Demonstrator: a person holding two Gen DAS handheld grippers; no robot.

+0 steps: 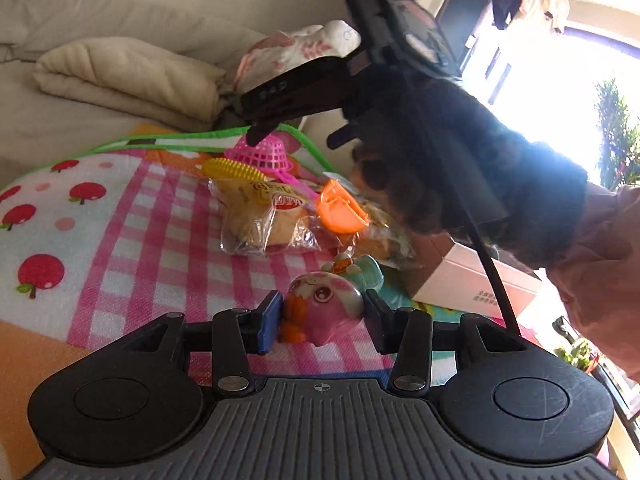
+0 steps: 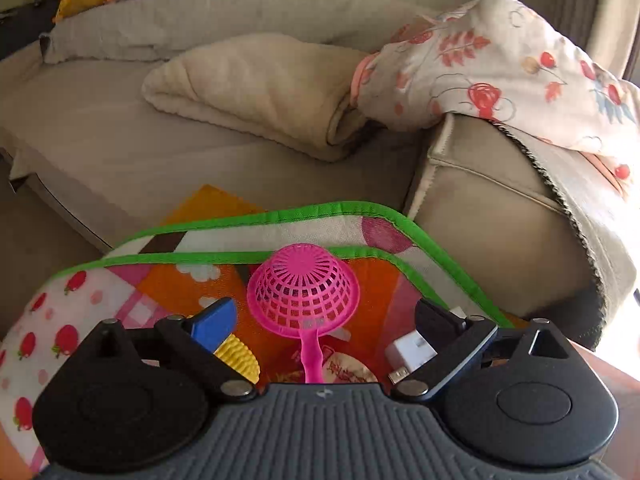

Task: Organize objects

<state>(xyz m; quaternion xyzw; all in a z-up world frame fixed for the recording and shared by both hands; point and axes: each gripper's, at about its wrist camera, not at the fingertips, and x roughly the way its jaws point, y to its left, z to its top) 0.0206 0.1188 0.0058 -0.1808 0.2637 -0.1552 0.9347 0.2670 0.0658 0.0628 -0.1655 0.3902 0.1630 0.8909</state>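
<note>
Left gripper [image 1: 322, 316] was clamped on a pink round-faced toy [image 1: 326, 308], low centre of the left wrist frame: blue pad on its left side, black finger on its right. The toy sat over the pink-checked blanket [image 1: 132, 248]; can't tell if it was touching or lifted. A mint-green toy [image 1: 366, 272] lay just behind it.

Mid-frame pile: bagged bread [image 1: 260, 216], yellow toy corn [image 1: 232, 170] at the bag's upper edge, orange scoop [image 1: 340, 210] to the right, pink box [image 1: 460, 276] further right.

Right gripper [image 2: 322, 320] was spread wide, nothing between the pads. It appeared in the upper middle of the left wrist view too, held in a black-gloved hand [image 1: 460, 168] above the pile. In the right wrist view the pink mesh strainer [image 2: 303, 286] sat dome-up between the fingers, clear of both, handle running toward the bottom edge. White USB charger [image 2: 410, 354] lay by the right finger, corn by the left. Beige sofa [image 2: 120, 140] filled the upper frame, with a folded cream towel [image 2: 256, 84] and a floral cloth [image 2: 500, 64] on it.
</note>
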